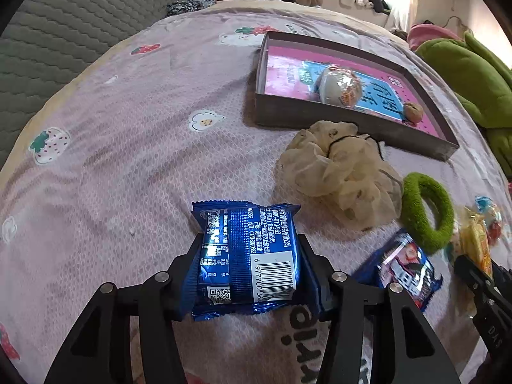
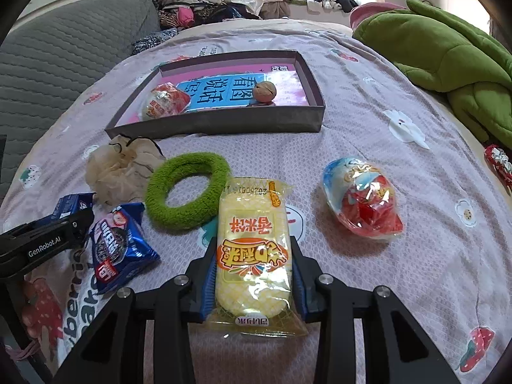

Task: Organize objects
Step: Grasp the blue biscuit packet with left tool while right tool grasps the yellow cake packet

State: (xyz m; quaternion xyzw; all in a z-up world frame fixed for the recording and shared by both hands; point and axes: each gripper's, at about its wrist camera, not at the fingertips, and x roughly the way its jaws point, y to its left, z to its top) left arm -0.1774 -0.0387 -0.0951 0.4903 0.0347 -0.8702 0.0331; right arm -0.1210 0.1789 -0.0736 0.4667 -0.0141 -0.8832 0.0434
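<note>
My left gripper [image 1: 251,240] is shut on a blue snack packet [image 1: 246,256], held above the bedsheet. My right gripper [image 2: 252,243] is shut on a yellow rice-cake packet [image 2: 252,249]. A shallow grey box [image 1: 320,116] [image 2: 224,121] lies ahead; it holds a wrapped egg toy [image 1: 340,86] [image 2: 163,102] and a walnut [image 1: 412,112] [image 2: 264,91]. On the sheet lie a cream scrunchie [image 1: 339,172] [image 2: 118,172], a green hair ring [image 1: 427,211] [image 2: 188,192], a blue cookie packet [image 1: 403,268] [image 2: 118,249] and a second wrapped egg toy [image 2: 361,201].
A green plush blanket [image 2: 448,57] lies at the right edge of the bed. A grey quilted headboard [image 1: 64,25] stands on the left. Piled clothes [image 2: 224,0] sit beyond the bed. The left gripper's side [image 2: 41,243] shows in the right wrist view.
</note>
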